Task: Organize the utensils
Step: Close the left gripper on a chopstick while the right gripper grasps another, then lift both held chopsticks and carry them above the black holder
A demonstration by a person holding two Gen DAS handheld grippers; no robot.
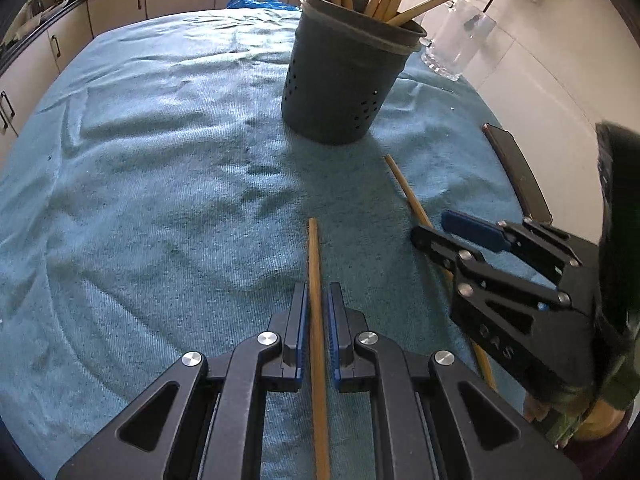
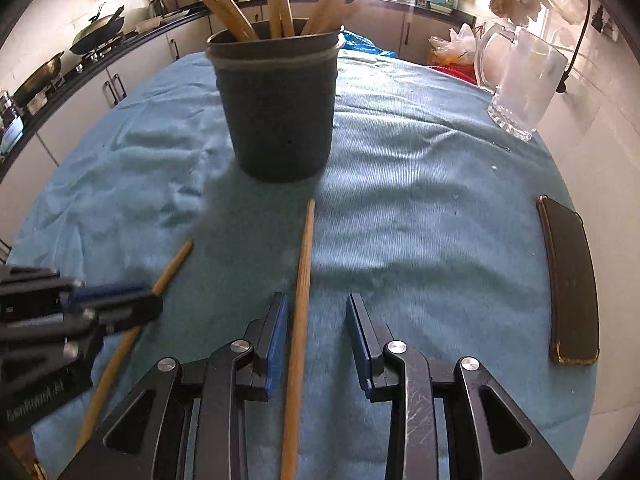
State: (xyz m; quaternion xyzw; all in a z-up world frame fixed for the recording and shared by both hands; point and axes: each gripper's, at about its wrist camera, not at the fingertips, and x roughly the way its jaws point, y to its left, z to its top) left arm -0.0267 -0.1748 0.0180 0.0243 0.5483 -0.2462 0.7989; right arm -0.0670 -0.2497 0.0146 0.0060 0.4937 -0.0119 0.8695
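Below the holder (image 1: 344, 76), on my left wrist view, I see my left gripper (image 1: 318, 320) pinching a round wooden stick (image 1: 316, 280), pads pressed on its sides. Its long axis runs straight up between the fingers, tip aimed just left of the holder's foot. A second stick (image 1: 408, 192) lies right of it on the ribbed teal cloth (image 1: 160, 160), slanting toward the holder, with my right gripper (image 1: 444, 236) over it.

From the right wrist view, the holder (image 2: 276, 112) (dark, matte, already bristling with pale sticks) stands dead ahead. My right gripper (image 2: 318, 320) is spread partway around its stick (image 2: 302, 280), which sits against the left pad; whether it is held I cannot tell. That stick points at the holder's base, closer than the left's. Left gripper (image 2: 132, 304) shows blurred, lower left.
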